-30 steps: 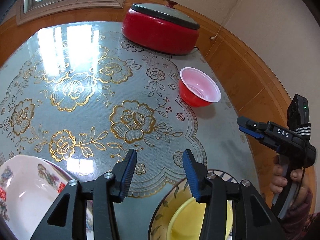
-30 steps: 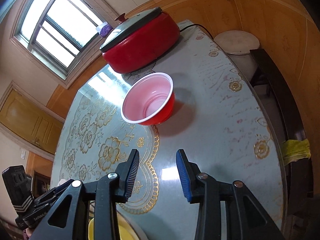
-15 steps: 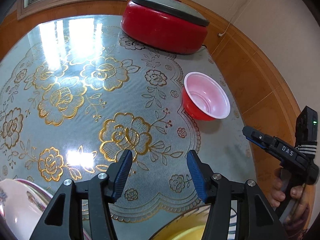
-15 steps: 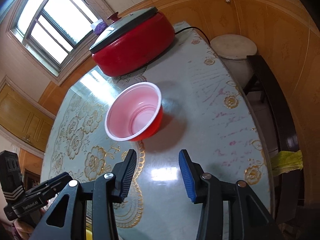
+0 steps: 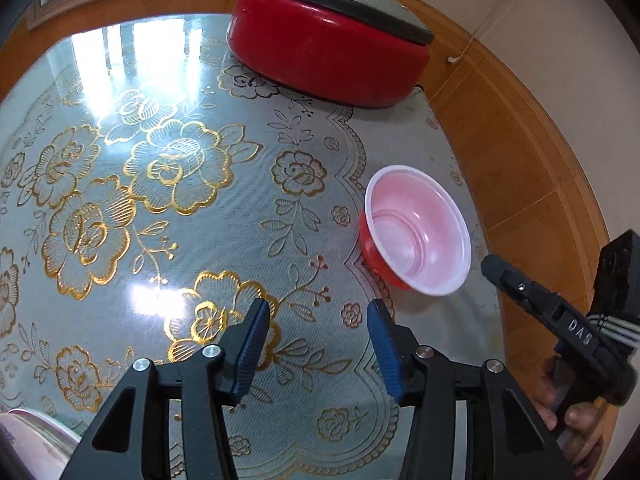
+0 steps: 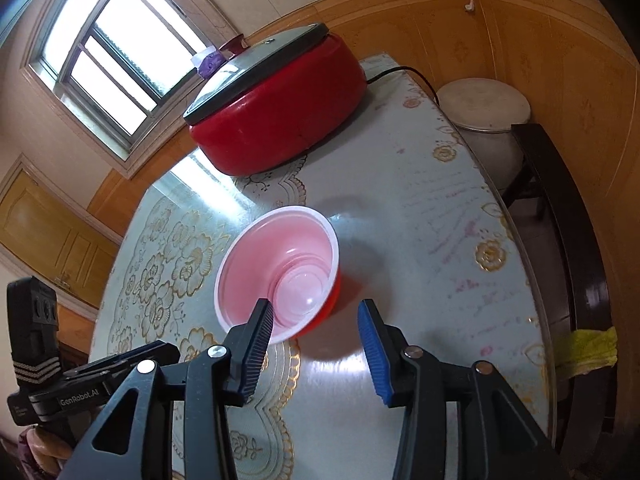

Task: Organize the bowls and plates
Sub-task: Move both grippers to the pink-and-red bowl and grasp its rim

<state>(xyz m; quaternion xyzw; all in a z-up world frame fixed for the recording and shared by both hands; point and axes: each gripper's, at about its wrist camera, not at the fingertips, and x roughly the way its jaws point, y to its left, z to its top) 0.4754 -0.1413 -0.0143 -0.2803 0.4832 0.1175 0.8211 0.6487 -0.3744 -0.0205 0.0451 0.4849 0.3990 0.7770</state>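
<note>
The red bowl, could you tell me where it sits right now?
The red bowl stands upright on the table, just ahead of the right gripper, nearer than the red pot.

Home dining room, floral-clothed table [image 5: 168,216], red electric cooker [image 6: 280,120], wood-panelled walls [image 6: 500,28]

A small bowl [image 6: 280,276] stands upright on the table [image 6: 432,240] near its edge. Behind it, against the wall, sits a lidded pot [image 6: 276,116]. Beyond the table's corner stands a stool [image 6: 484,108].
</note>
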